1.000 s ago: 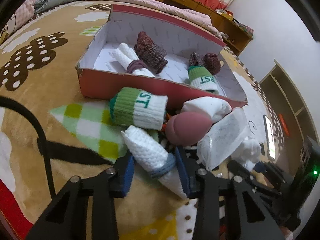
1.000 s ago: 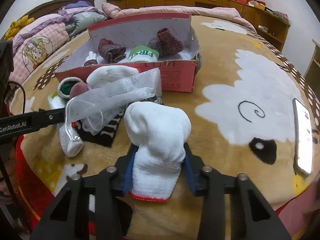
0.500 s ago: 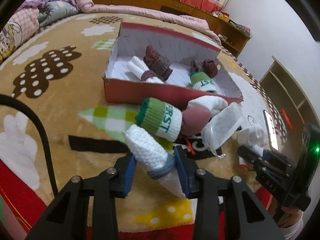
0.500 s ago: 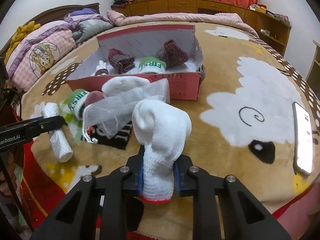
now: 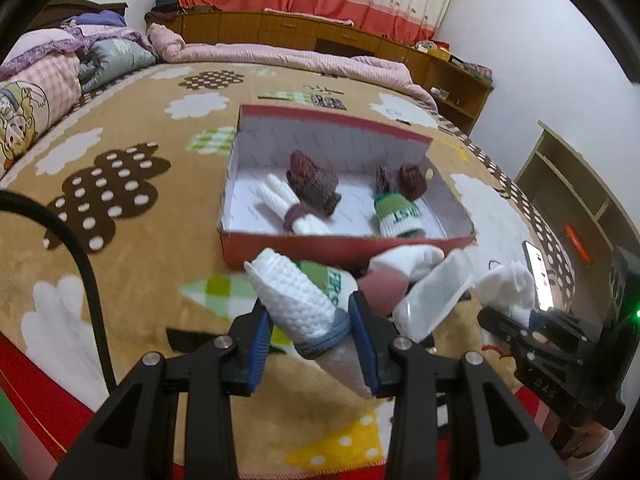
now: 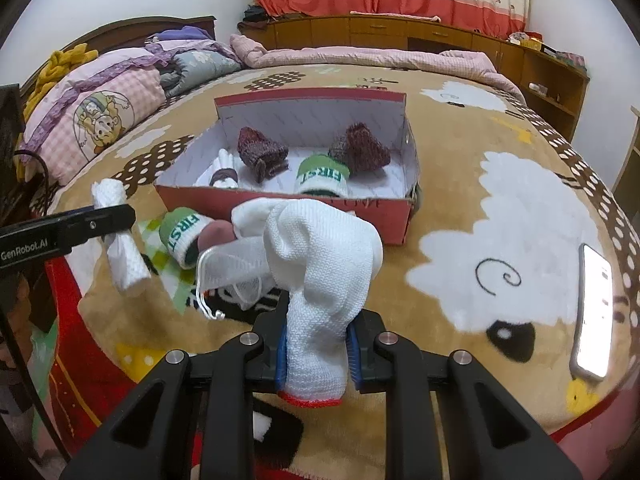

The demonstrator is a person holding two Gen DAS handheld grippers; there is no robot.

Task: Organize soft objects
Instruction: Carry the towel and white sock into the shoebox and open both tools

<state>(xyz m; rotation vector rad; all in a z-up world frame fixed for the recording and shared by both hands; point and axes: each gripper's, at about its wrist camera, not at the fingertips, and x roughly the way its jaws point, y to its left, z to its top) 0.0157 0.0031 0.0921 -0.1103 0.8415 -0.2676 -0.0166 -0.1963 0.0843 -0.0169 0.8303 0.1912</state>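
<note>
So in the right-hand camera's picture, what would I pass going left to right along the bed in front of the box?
Rolled white sock held by the other tool, green-and-white sock, white mesh bag, white sock held in the near jaws, phone.

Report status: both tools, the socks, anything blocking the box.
Left tool shut on rolled white sock. Right tool shut on white sock. Red box open; mesh bag between.

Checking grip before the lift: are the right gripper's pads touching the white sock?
Touching. The right wrist view shows the right gripper with both blue pads pressed against the white sock, pinching it.
</note>
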